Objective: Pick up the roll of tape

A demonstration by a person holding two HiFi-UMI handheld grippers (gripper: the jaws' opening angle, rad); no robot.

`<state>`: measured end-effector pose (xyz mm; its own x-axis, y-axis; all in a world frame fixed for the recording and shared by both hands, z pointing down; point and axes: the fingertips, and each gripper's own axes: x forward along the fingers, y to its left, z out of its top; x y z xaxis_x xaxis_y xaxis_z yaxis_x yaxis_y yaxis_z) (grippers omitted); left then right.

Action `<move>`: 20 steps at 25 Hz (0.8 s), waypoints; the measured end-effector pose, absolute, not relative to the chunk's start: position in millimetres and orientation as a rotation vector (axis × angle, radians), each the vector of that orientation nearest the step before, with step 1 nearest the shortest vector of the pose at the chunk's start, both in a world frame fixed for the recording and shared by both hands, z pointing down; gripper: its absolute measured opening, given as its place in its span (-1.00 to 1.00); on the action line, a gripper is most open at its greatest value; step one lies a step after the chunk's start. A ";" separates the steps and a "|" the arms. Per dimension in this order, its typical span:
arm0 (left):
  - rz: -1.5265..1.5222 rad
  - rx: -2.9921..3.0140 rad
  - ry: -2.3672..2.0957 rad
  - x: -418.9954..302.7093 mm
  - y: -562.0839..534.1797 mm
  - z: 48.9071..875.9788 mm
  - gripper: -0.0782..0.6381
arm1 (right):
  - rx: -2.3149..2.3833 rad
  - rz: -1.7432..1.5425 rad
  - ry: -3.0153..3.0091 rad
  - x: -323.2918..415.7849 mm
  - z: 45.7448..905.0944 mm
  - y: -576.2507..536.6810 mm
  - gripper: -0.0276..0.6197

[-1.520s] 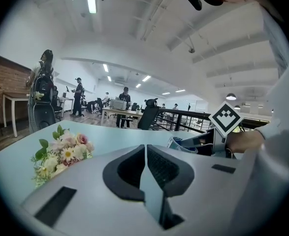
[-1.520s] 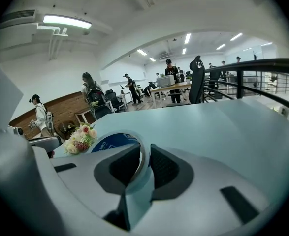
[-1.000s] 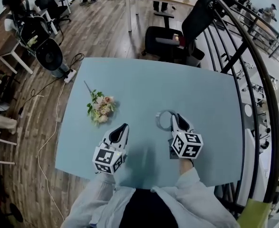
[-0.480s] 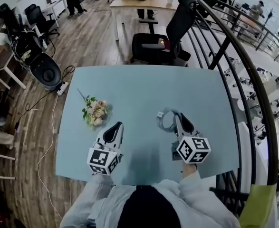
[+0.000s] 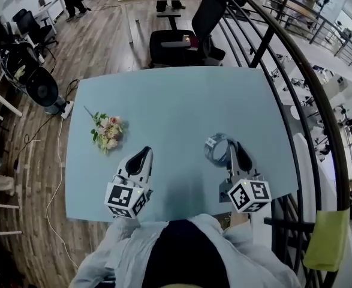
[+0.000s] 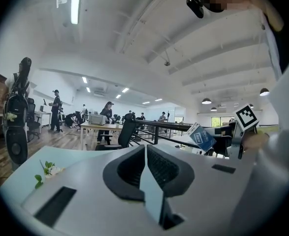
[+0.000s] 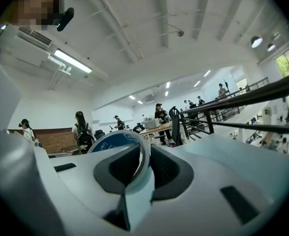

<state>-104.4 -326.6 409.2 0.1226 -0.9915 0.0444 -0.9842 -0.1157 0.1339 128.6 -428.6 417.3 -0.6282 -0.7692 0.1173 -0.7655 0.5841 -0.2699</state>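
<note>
The roll of tape [image 5: 216, 149], a pale ring with a blue printed core, stands on edge in my right gripper [image 5: 233, 146], which is shut on its rim and holds it above the light blue table [image 5: 176, 101]. In the right gripper view the ring [image 7: 115, 140] sits pinched between the two dark pads [image 7: 170, 170]. My left gripper [image 5: 142, 156] hovers over the table's near left part, shut on nothing. In the left gripper view its pads [image 6: 160, 167] meet along a thin line, and the tape [image 6: 201, 137] shows off to the right.
A small bunch of pink flowers [image 5: 107, 132] lies on the table's left side. A black office chair [image 5: 184, 41] stands beyond the far edge. A dark curved railing [image 5: 295, 95] runs close along the right. A fan [image 5: 41, 89] and cables are on the floor at left.
My right gripper has lifted the tape off the table and shifted rightward. The left gripper has also risen a little. The flowers lie as before.
</note>
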 end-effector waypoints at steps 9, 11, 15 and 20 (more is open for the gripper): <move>-0.057 2.255 -1.971 -97.2 -329.6 421.6 -0.71 | -1.464 -0.491 2.754 143.6 441.9 -422.9 -0.67; -0.053 2.255 -1.964 -96.7 -332.0 424.8 -0.71 | -1.481 -0.518 2.741 144.4 446.1 -426.4 -0.67; -0.050 2.247 -1.959 -97.2 -333.0 428.4 -0.71 | -1.498 -0.520 2.764 143.2 450.8 -426.3 -0.68; -0.044 2.243 -1.958 -96.8 -331.9 430.6 -0.71 | -1.492 -0.499 2.789 139.7 451.2 -424.1 -0.68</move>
<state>-96.8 -331.9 430.6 0.1405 -0.9864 0.0854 -0.9816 -0.1275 0.1423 139.7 -424.1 451.2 -0.5646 -0.8013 0.1978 -0.8202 0.5179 -0.2428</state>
